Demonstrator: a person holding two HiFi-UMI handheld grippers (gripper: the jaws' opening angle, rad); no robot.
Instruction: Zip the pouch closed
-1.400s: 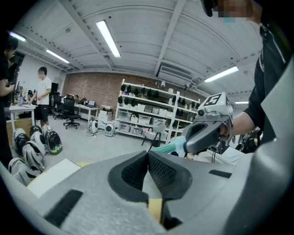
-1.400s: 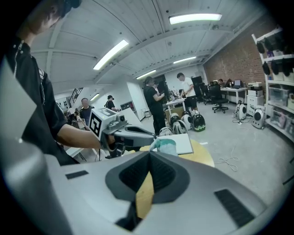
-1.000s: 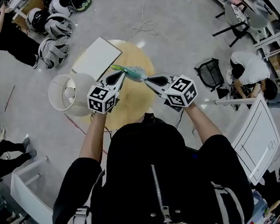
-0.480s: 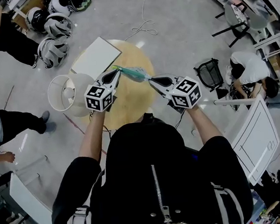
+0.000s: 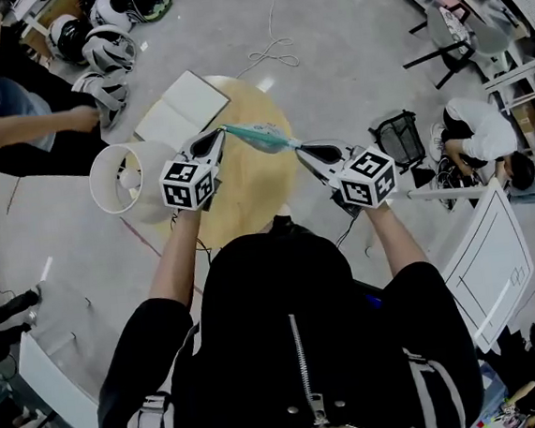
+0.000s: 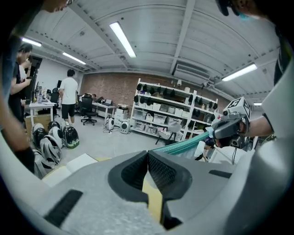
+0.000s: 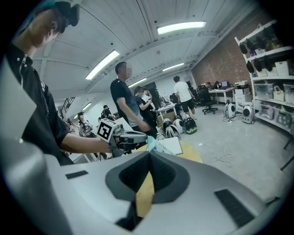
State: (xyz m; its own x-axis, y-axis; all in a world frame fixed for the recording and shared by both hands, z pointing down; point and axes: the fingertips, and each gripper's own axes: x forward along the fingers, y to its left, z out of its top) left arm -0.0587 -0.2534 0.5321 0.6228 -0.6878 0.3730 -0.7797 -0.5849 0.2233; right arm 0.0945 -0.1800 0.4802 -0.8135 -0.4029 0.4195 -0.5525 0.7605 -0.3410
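**Grip.** The left gripper (image 5: 217,138) has its jaws pressed together on one end of the pouch (image 5: 258,139). The right gripper (image 5: 303,148) pinches the opposite end, its jaws likewise closed on fabric. In each gripper view the teal material runs straight out from the closed jaw tips toward the other gripper.

**Position.** The pouch is held in the air, stretched almost taut between the two grippers. It is above the round worktop (image 5: 252,196) and does not touch it.

**Step in hand.** Judged from this layout, the zip is being drawn along the stretched edge. The slider is too small to make out, so confirm which jaws hold it before pulling further.

**Procedure.**
1. Treat the gripper on the fabric end as the anchor and hold it steady.
2. Move the slider gripper only along the line of the zip, directly away from the anchor. A sideways pull will bind the slider.
3. Maintain tension throughout, since a slack edge lets fabric fold into the slider's path.
4. Keep both grippers level with each other and do not roll either wrist, because a twist in the pouch misaligns the two rows.
5. Keep both pairs of jaws clamped until the slider reaches its end stop.

**Caution.** Both pinches are narrow, and a sudden tug may strip the fabric from the jaws.

**Clearance.** A white board (image 5: 182,108) lies at the far left rim of the worktop, well apart from the pouch.
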